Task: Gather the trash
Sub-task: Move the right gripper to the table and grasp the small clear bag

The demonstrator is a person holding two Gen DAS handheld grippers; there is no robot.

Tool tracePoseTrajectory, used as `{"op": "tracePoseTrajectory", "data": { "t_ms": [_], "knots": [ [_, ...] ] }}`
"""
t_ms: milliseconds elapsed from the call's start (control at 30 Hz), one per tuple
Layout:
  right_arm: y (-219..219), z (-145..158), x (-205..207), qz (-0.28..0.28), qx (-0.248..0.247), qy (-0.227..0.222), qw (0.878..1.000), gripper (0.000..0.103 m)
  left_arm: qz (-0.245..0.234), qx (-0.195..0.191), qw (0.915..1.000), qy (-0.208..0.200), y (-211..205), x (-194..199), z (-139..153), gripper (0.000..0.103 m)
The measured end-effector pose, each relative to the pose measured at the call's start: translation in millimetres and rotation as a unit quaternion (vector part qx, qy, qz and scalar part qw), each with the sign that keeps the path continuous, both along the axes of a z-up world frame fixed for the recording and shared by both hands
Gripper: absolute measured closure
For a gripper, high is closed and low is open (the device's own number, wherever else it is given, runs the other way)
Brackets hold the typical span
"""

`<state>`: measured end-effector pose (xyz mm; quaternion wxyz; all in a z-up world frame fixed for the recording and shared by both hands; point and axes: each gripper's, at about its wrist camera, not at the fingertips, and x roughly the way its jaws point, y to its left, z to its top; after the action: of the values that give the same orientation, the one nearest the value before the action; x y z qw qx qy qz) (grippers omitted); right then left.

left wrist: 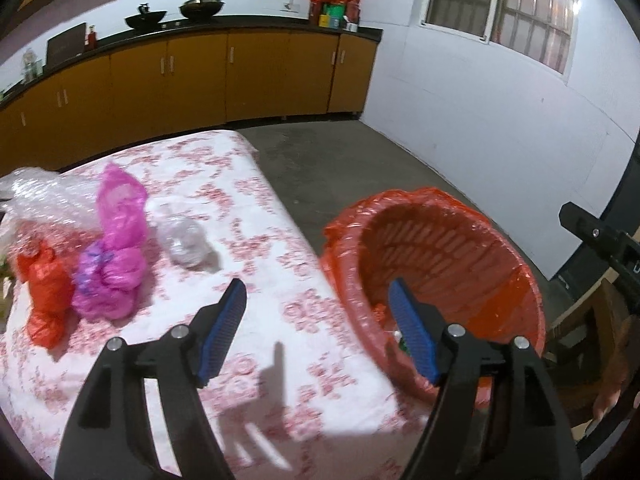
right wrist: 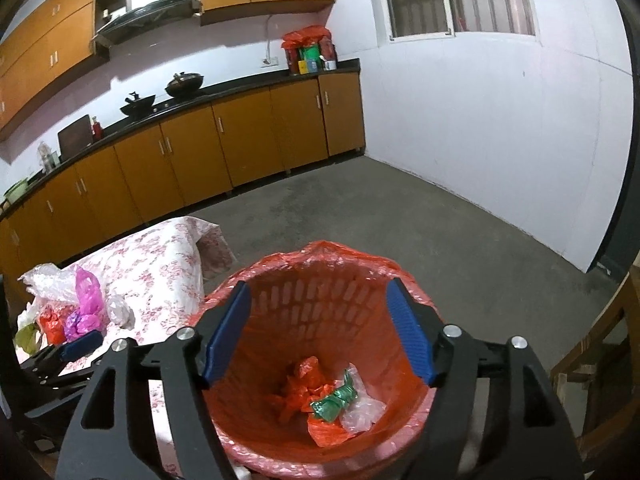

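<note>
Here no writing or brand can be read on anything; the boxes on the far counter are too small to make out. The waste basket (right wrist: 320, 360), lined with an orange-red bag, stands just off the table's (left wrist: 248, 216) right edge, its mouth tipped toward the cameras. At its bottom lie crumpled orange plastic (right wrist: 304, 388), a green wrapper (right wrist: 334, 402) and a clear scrap (right wrist: 362, 410). The right gripper (right wrist: 318, 332) hangs over the basket's mouth with its jaws apart and nothing between them. The left gripper (left wrist: 318, 332) hovers over the table's near right edge, jaws likewise spread and empty. Toward the table's left edge sit a pink bag (left wrist: 116, 248) standing upright, an orange bag (left wrist: 46, 300), a clear crumpled bag (left wrist: 184, 240) and a heap of clear plastic (left wrist: 36, 192). The cloth between gripper and trash is bare; beyond the far edge lies open concrete floor (right wrist: 360, 216).
</note>
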<state>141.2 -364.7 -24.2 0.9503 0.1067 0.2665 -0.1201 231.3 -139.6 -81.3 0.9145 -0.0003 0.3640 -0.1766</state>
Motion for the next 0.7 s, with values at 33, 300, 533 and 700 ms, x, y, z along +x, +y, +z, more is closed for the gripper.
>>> {"op": "tracePoseTrajectory", "data": {
  "t_ms": [33,300,533,700],
  "knots": [
    [4.6,0.9,1.2,0.006,-0.003,0.000,1.000,0.031,0.005,0.001,1.0000,-0.003,5.5,-2.1,1.2,0.030],
    [46.2,5.7,12.4,0.069,-0.007,0.000,0.998,0.031,0.076,0.013,0.9968,-0.019,76.6,-19.4,10.8,0.029],
    [98.1,6.5,29.9,0.133,-0.010,0.008,0.991,0.032,0.156,0.029,0.9870,-0.030,153.6,-32.8,14.6,0.028],
    [139.2,-2.1,53.1,0.179,-0.004,0.029,0.983,0.040,0.214,0.042,0.9751,-0.037,209.4,-39.5,16.0,0.028]
  ]
}}
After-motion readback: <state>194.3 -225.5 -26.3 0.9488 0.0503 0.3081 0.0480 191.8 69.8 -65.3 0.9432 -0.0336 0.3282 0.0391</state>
